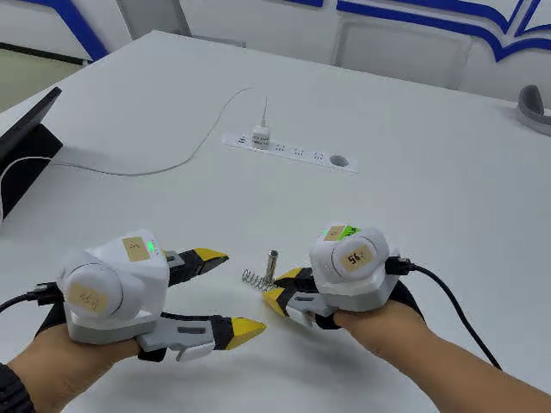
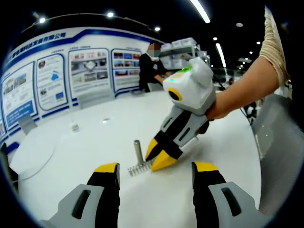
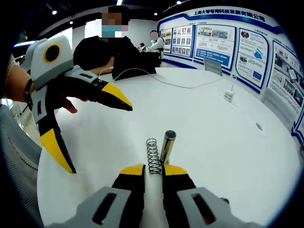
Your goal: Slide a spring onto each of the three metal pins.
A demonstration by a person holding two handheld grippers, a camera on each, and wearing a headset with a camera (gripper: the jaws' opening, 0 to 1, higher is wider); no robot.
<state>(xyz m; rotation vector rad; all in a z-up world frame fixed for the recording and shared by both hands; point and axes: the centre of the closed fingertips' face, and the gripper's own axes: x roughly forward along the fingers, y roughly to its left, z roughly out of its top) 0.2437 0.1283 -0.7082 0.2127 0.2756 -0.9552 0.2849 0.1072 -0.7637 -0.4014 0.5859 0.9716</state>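
Lower left, left gripper (image 1: 243, 290) jaws spread wide, holding nothing. Lower center, right gripper (image 1: 273, 288) jaws pinched on one end of spring (image 1: 254, 279), which lies flat on white table (image 1: 413, 215). Metal pin (image 1: 274, 261) stands upright just beside the spring. Power strip (image 1: 293, 151) upper center.

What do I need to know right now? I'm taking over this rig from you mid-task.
Left claw: open wide and holding nothing, hovering over the table just left of the work.
Right claw: low at the table, closed on the near end of the spring, as far as the views show.
Things: one metal pin stands upright on the table. The spring lies flat right beside it, not on it.
Done: no spring is on this pin yet.
Left: lift the spring, slide it over the pin's top, then do the other two pins.
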